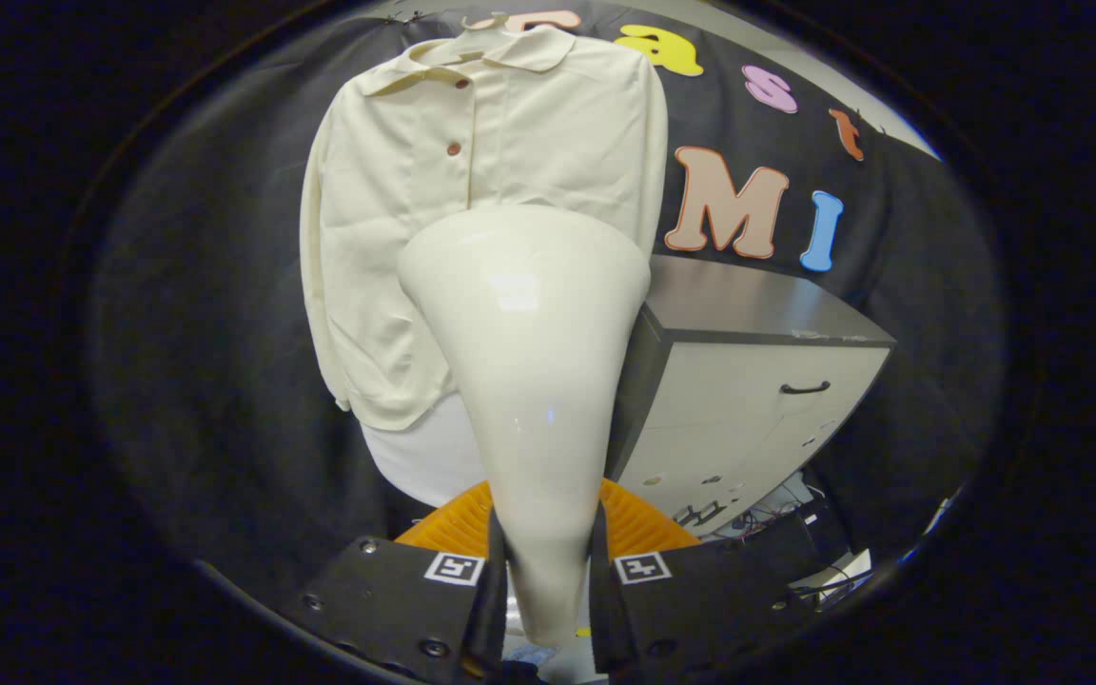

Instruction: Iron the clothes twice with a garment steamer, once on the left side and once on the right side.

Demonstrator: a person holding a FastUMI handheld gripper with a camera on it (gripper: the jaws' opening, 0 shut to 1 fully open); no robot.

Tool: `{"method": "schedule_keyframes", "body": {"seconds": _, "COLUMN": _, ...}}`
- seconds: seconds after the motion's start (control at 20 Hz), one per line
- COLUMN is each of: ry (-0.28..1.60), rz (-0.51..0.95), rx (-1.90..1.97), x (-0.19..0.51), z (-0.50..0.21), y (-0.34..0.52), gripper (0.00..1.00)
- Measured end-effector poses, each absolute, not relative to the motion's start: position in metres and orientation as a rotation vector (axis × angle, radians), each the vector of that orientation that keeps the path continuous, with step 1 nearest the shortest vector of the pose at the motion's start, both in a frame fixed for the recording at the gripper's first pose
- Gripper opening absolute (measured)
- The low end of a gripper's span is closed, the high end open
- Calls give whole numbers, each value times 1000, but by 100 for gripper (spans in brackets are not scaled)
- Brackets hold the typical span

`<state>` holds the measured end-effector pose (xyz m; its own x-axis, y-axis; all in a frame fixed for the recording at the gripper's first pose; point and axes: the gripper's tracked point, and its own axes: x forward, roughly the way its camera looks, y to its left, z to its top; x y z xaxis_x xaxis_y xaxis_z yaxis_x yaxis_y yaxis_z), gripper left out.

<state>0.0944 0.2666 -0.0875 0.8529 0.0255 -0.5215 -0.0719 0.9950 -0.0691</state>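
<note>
We saw the cream shirt (481,219) hanging on the black cloth wall beyond the fingers, a grey cabinet (757,381) just beside its right hem; the garment steamer (529,381) rose between us and the cloth, its wide head over the shirt's lower middle; our gripper (542,580) had both fingers pinching its narrow handle. We judged the glossy handle might twist in that grip; a skewed head could miss one side, or a wide swing could knock the cabinet.

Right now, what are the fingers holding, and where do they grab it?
The gripper is shut on the garment steamer, pinching its narrow handle end.
</note>
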Motion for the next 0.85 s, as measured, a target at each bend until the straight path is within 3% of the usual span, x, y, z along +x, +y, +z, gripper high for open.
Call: {"method": "schedule_keyframes", "body": {"seconds": 0.85, "ry": 67, "rz": 142, "rx": -58, "x": 34, "z": 49, "y": 260, "gripper": 35}}
